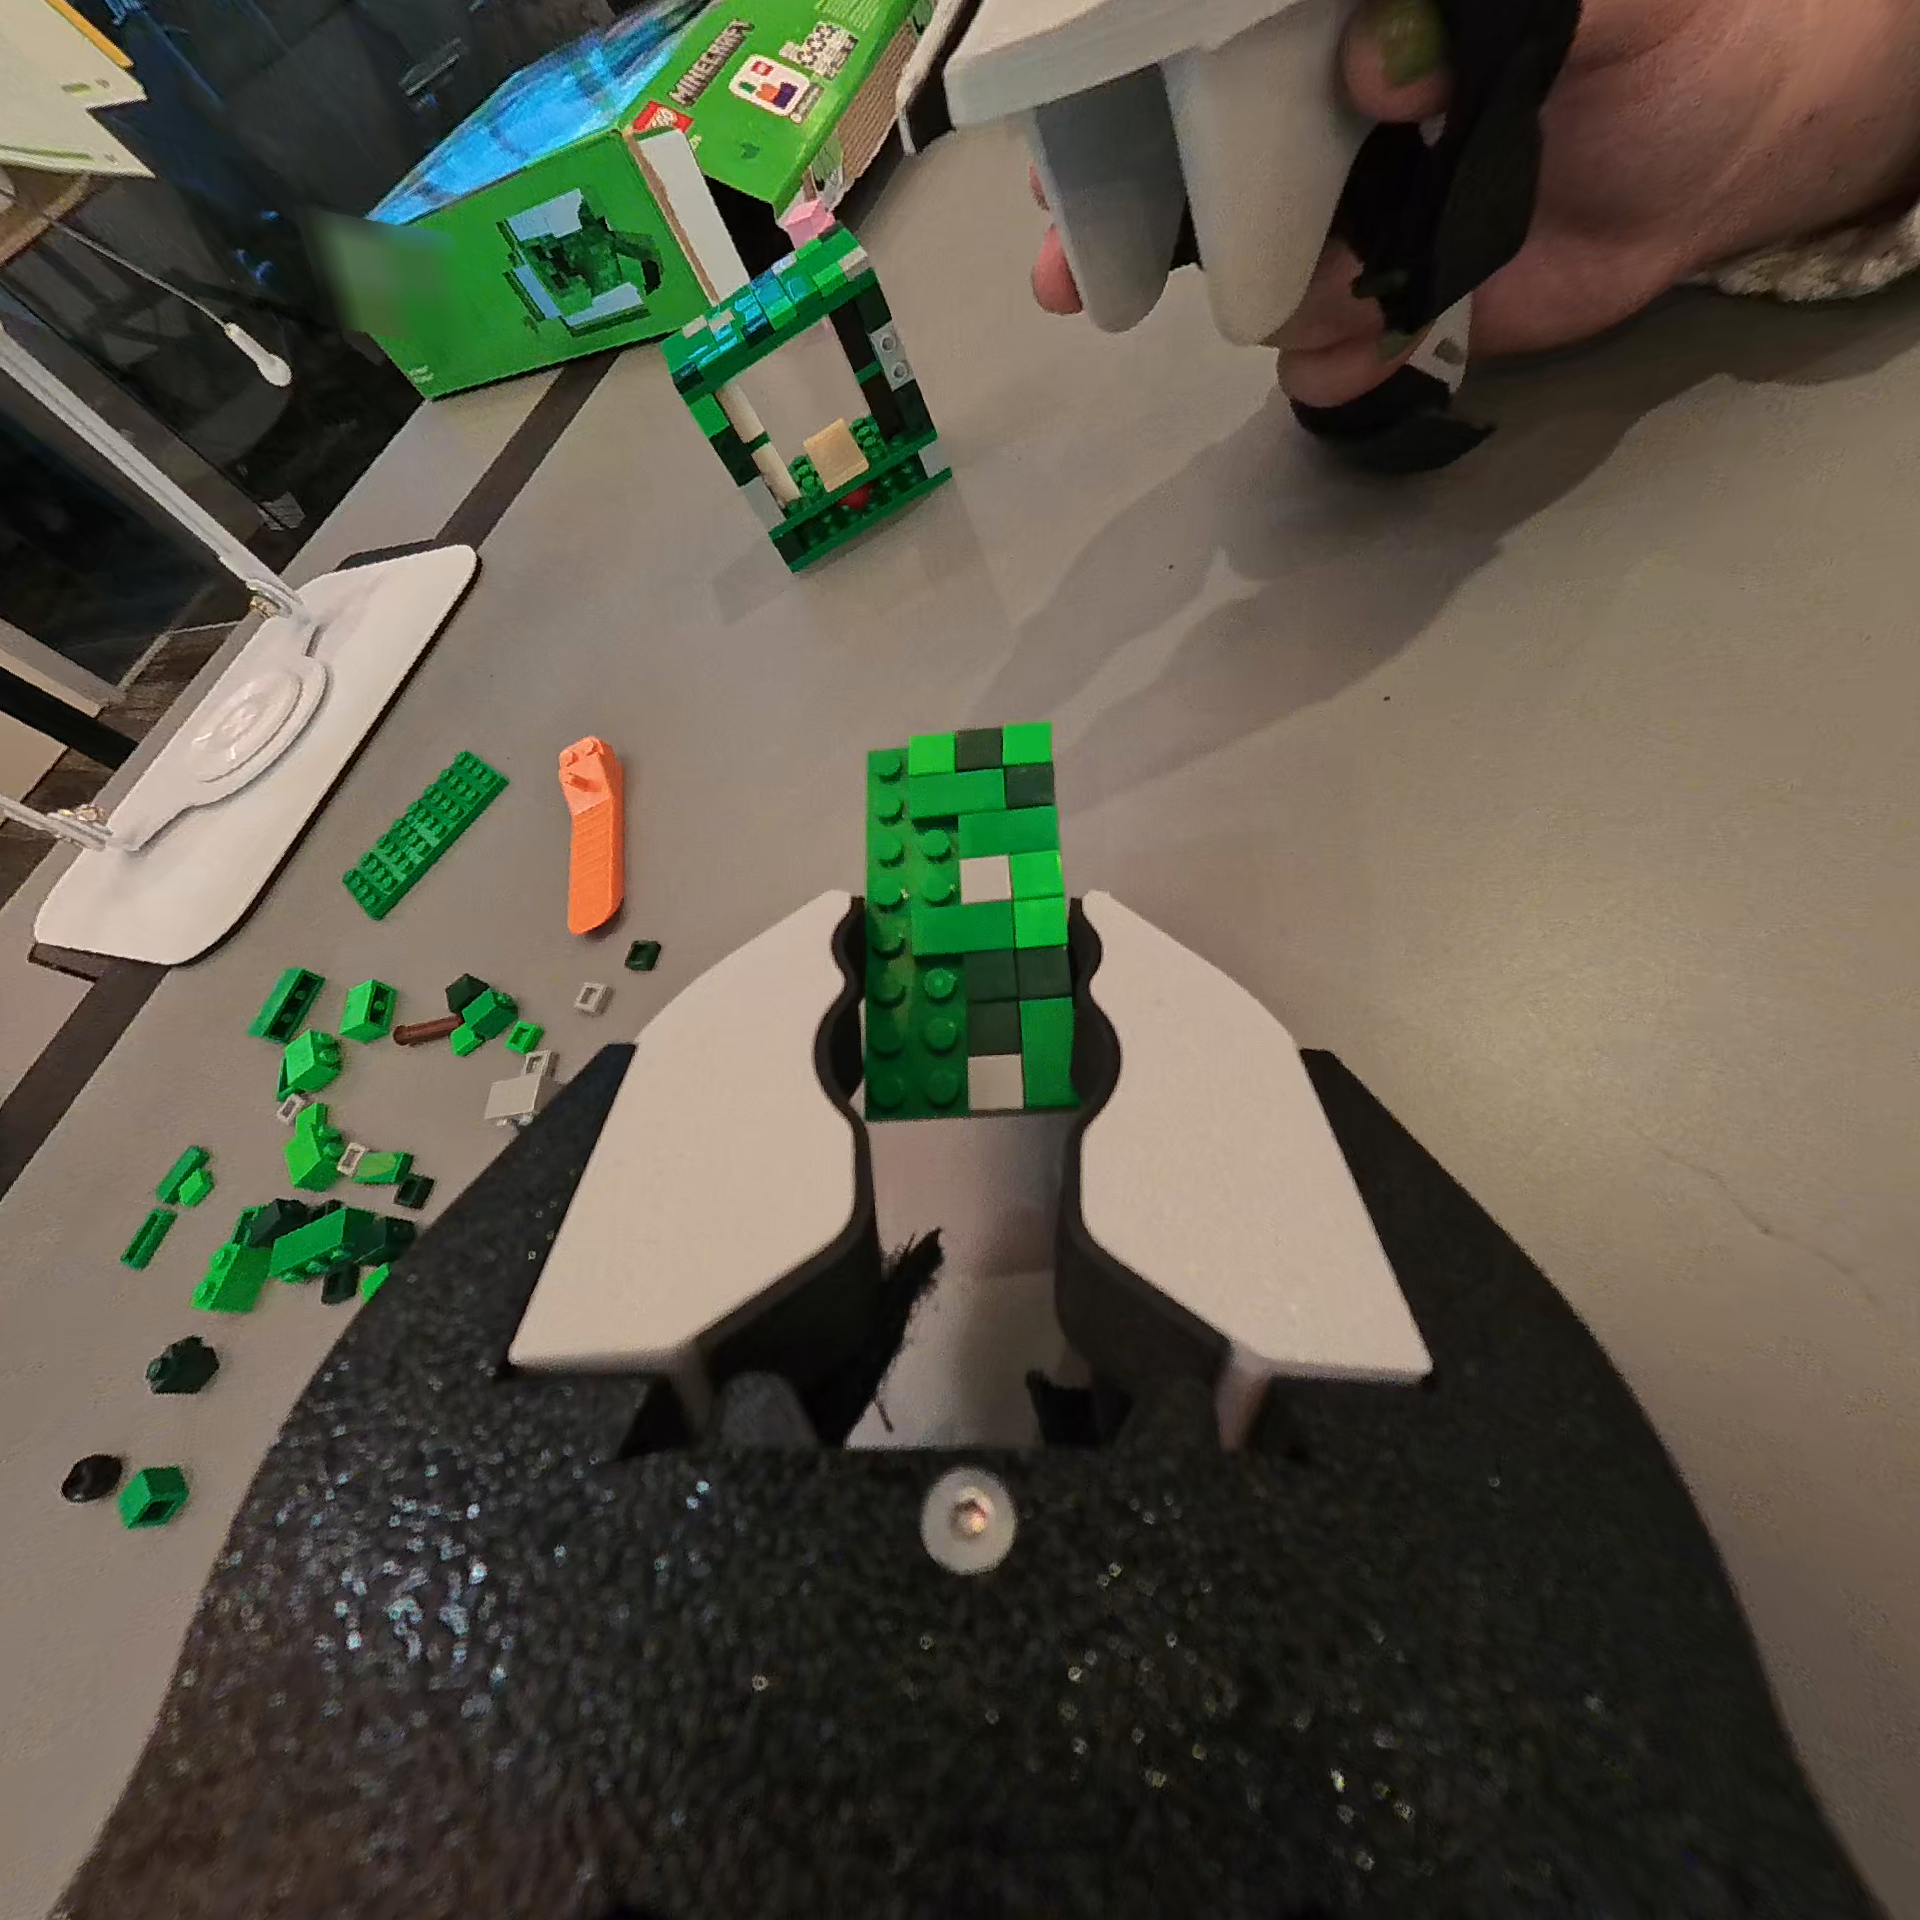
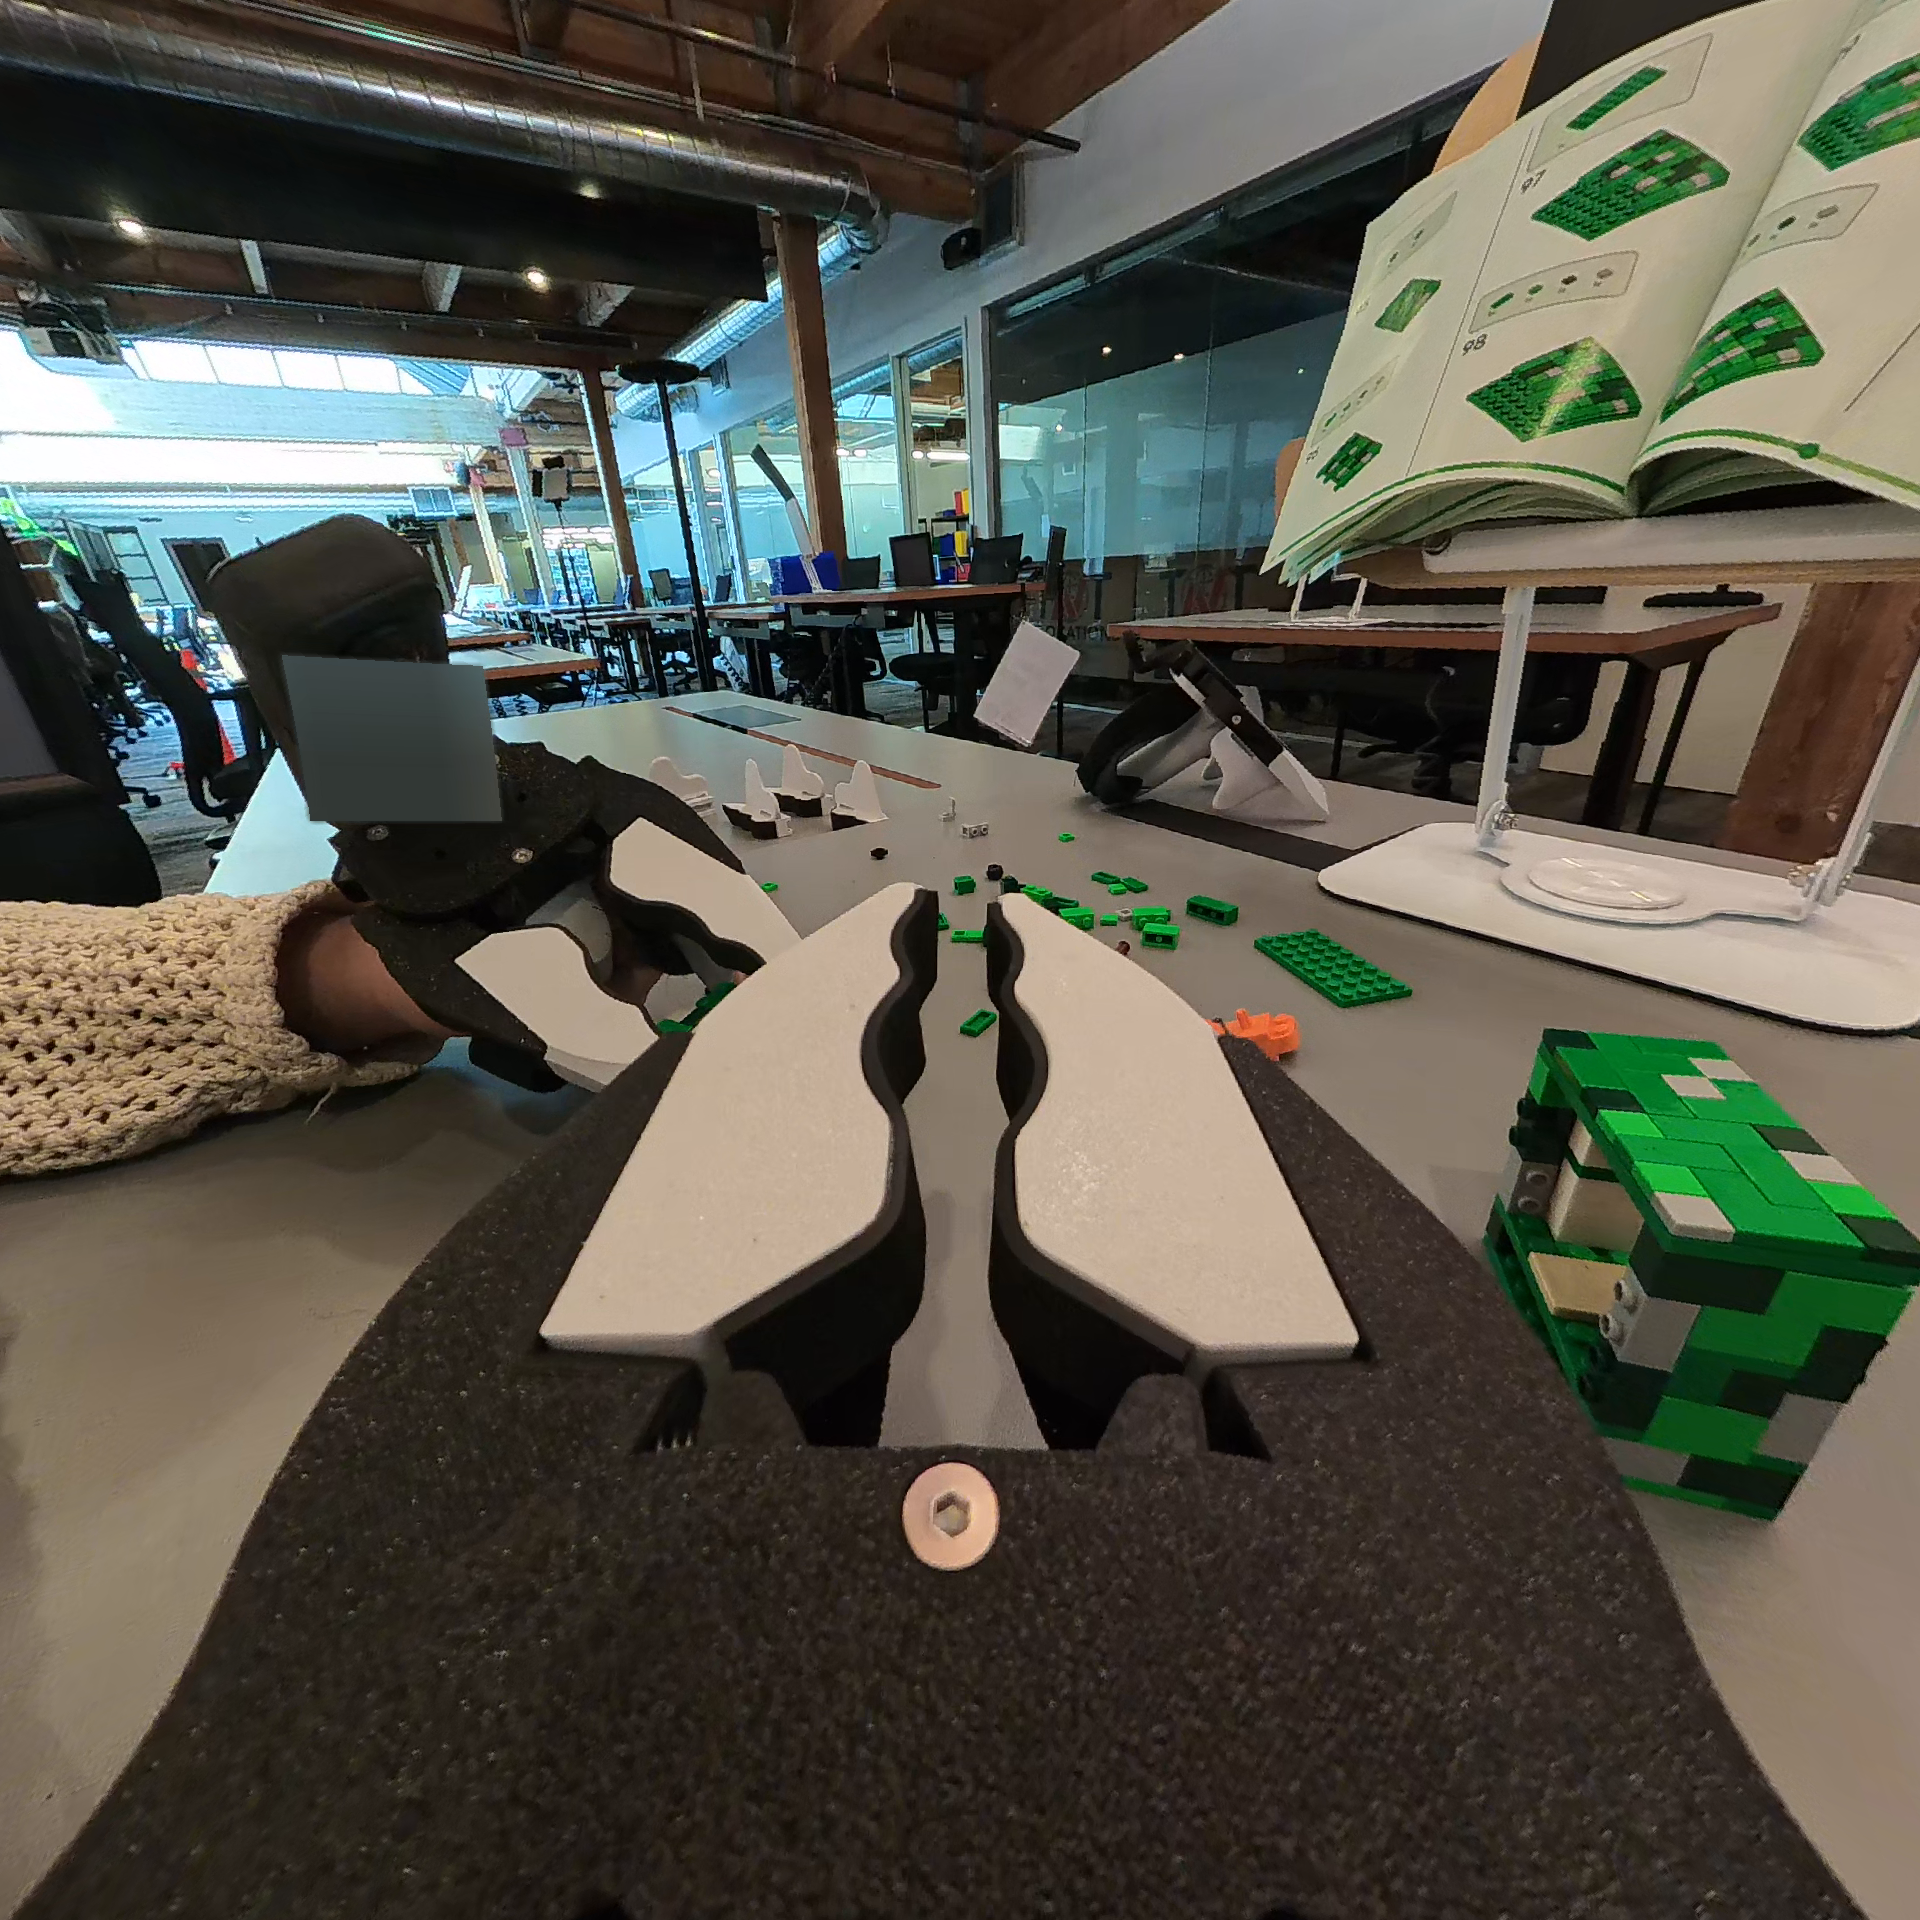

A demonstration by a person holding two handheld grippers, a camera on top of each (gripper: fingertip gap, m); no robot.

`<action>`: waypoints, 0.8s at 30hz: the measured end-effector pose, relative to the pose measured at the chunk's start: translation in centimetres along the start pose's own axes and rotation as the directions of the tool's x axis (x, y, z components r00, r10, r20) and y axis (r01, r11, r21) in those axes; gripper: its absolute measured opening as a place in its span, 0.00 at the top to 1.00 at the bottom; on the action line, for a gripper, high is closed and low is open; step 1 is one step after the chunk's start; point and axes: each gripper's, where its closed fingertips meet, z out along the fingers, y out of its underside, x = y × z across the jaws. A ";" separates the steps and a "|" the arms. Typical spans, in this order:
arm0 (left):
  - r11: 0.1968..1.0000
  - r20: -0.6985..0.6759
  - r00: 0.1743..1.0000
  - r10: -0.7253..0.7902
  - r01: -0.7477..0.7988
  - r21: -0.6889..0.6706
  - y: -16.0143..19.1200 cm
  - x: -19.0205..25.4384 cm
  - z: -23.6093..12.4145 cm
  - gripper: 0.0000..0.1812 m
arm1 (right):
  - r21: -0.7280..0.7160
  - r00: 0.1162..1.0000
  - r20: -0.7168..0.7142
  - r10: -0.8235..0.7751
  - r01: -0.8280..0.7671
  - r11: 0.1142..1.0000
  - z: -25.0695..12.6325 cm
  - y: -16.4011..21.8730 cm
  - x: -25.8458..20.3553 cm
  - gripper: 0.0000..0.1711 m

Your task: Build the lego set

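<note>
My left gripper [image 1: 966,914] is shut on a long green plate [image 1: 961,831] and holds its near end from both sides. The plate is part-covered with light green, dark green and white tiles, and its left studs are bare. My right gripper [image 2: 961,904] is empty, its fingers a narrow gap apart, low over the table. In the left wrist view it shows at the top right [image 1: 1174,270], held by a hand. A part-built green cube [image 1: 810,416] stands beyond the plate and also shows in the right wrist view [image 2: 1704,1268].
Loose green bricks [image 1: 312,1143] lie at the left with an orange brick separator [image 1: 594,842] and a flat green plate [image 1: 426,831]. A green box [image 1: 540,260] lies behind. An open instruction booklet [image 2: 1610,291] rests on a white stand [image 2: 1621,935]. A spare gripper [image 2: 1195,748] lies farther back. About 12 centimeters separates my left fingertips from my right.
</note>
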 end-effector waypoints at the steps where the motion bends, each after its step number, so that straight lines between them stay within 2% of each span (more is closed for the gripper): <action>1: 1.000 0.000 1.000 0.001 -0.001 -0.001 0.0 0.0 0.0 0.80 | -0.001 1.000 0.000 0.000 0.000 1.000 0.0 0.0 0.0 0.95; 17: 1.000 0.012 1.000 0.015 -0.015 -0.007 0.0 -0.1 0.0 0.80 | -0.004 1.000 -0.001 -0.001 0.001 1.000 0.0 0.0 0.0 0.95; 24: 0.999 0.125 0.991 0.038 -0.039 0.006 -0.3 -1.6 -0.5 0.80 | -0.006 1.000 0.000 -0.004 0.004 1.000 0.0 0.0 0.0 0.95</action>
